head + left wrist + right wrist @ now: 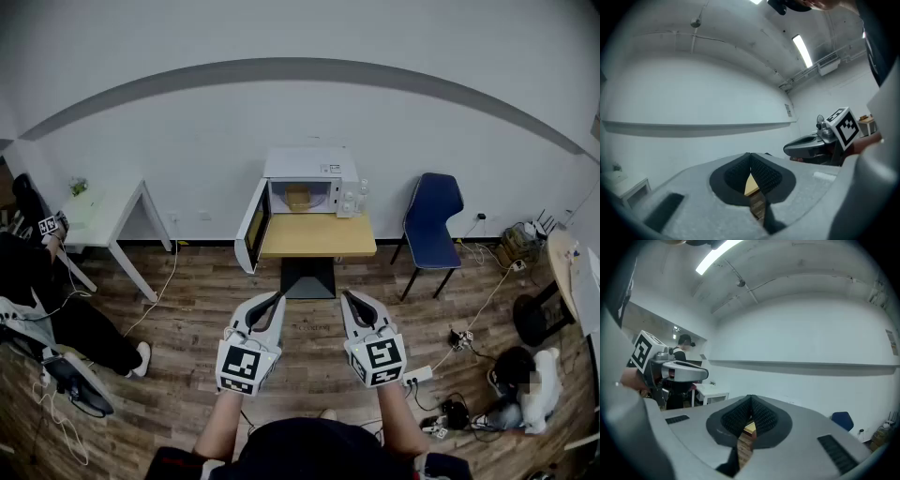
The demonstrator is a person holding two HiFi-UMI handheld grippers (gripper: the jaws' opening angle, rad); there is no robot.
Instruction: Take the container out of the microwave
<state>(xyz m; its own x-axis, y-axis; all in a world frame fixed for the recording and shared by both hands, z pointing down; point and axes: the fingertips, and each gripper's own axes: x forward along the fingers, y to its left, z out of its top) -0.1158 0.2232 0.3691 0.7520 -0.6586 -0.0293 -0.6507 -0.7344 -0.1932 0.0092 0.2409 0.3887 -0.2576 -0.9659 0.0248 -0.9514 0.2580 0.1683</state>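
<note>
A white microwave (310, 169) stands on a small wooden table (317, 236) against the far wall, its door (251, 225) swung open to the left. Inside sits a tan container (298, 197). My left gripper (277, 299) and right gripper (348, 295) are held side by side over the wood floor, well short of the table, both pointing at it. Each is shut with nothing between its jaws. In the left gripper view the pads meet at the left gripper (750, 155); in the right gripper view they meet at the right gripper (751, 397).
Clear bottles (352, 201) stand beside the microwave. A blue chair (433, 212) is right of the table, a white desk (105, 212) to the left. A person (42, 281) is at the far left, another (527, 377) crouches lower right. Cables and a power strip (441, 427) lie on the floor.
</note>
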